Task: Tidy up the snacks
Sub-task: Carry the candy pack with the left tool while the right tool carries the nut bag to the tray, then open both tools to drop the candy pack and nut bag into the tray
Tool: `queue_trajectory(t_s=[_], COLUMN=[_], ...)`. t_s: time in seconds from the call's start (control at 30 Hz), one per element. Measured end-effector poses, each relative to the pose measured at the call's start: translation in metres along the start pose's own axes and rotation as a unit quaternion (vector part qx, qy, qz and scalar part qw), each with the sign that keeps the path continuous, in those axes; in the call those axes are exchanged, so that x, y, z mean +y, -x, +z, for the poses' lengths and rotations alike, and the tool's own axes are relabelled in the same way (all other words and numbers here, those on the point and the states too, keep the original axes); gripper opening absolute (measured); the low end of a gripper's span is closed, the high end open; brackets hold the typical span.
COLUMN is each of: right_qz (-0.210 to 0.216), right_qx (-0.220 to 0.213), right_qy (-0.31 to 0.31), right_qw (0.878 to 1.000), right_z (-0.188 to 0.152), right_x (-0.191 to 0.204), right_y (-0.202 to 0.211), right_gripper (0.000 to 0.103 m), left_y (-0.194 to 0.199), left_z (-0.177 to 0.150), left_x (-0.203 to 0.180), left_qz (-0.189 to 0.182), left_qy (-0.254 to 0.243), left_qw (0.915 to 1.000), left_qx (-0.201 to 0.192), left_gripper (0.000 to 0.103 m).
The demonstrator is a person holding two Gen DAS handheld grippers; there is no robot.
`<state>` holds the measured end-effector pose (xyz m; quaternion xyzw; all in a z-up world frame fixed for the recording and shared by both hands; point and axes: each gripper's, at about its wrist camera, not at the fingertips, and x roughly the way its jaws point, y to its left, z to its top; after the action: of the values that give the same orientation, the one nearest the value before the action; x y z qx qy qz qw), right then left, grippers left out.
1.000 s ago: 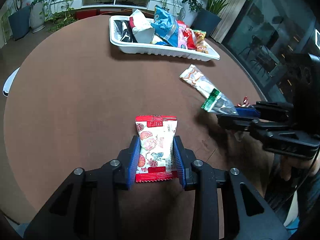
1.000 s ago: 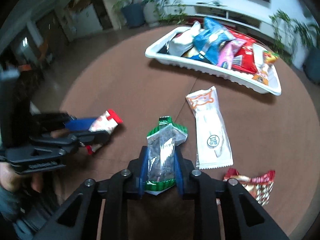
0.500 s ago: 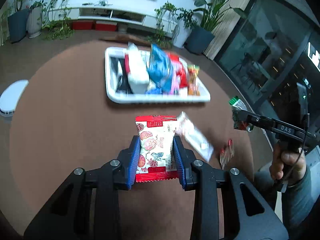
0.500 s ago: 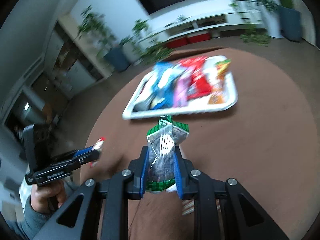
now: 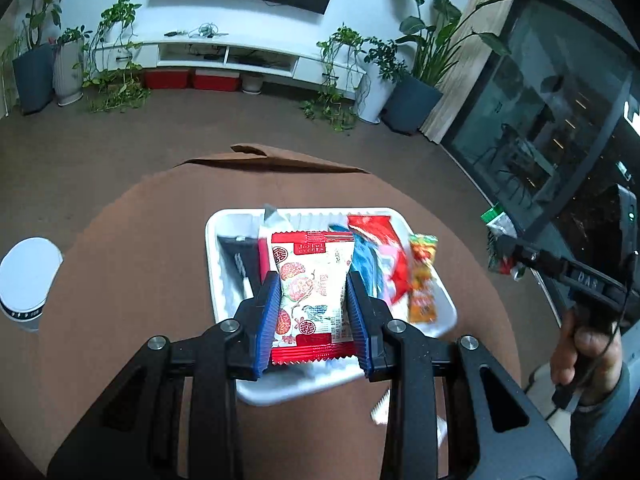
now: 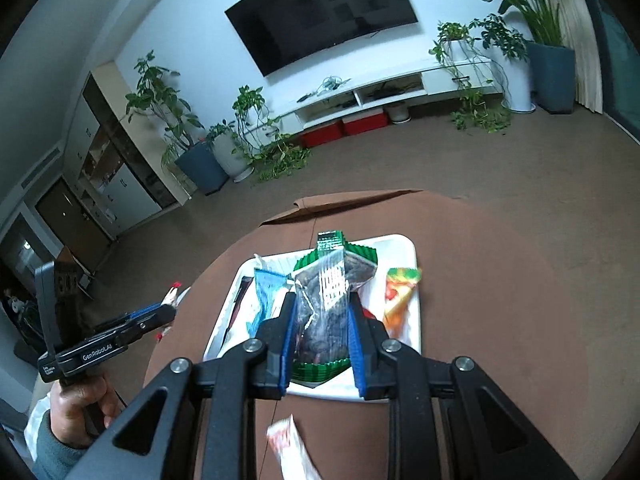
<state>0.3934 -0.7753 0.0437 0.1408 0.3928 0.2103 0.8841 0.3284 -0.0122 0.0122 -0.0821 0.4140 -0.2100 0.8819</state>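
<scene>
Left hand-held gripper [image 5: 312, 300] clamped on red-white packet [image 5: 312, 292], right hand-held gripper [image 6: 322, 336] on green-edged bag [image 6: 328, 292], both above tray [image 5: 224, 220]. Best lowered into gaps toward 12 o'clock before releasing.

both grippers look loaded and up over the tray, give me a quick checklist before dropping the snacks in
1. Left gripper grip on the red and white printed snack packet: ok, pinched between both blue pads.
2. Right gripper grip on the green-edged clear packet of dark snacks: ok, held on both sides.
3. Both packets lined up over the white plastic tray: ok in each wrist view.
4. Free room in the tray: cannot tell, it already holds many packets and the held ones hide the middle.
5. Height above the tray: cannot tell.
6. Snacks left on the brown round table: not ok, a white wrapped packet lies near the tray.
</scene>
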Motion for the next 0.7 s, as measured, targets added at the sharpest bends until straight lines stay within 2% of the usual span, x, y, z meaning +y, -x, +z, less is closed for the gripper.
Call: queue_trajectory(t_s=[0.1, 0.3, 0.53, 0.7], right_qz=[-0.006, -0.029, -0.051, -0.063], right_qx=[0.020, 0.049, 0.056, 0.063], right_qy=[0.005, 0.007, 0.013, 0.026], right_qw=[1.000, 0.998, 0.997, 0.996], right_z=[-0.002, -0.012, -0.015, -0.018], right_x=[0.003, 0.001, -0.005, -0.001], right_y=[-0.028, -0.070, -0.090, -0.095], right_gripper=[0.025, 0.025, 0.028, 0.033], left_y=[-0.030, -0.080, -0.107, -0.117], left_z=[0.014, 0.020, 0.007, 0.004], left_x=[-0.002, -0.004, 0.001, 0.002], left_qz=[0.008, 0.013, 0.015, 0.016], left_qy=[-0.008, -0.015, -0.009, -0.007], left_qw=[0.9999, 0.9994, 0.9991, 0.9990], left_qx=[0.007, 0.028, 0.038, 0.041], left_gripper=[0.031, 0.031, 0.031, 0.032])
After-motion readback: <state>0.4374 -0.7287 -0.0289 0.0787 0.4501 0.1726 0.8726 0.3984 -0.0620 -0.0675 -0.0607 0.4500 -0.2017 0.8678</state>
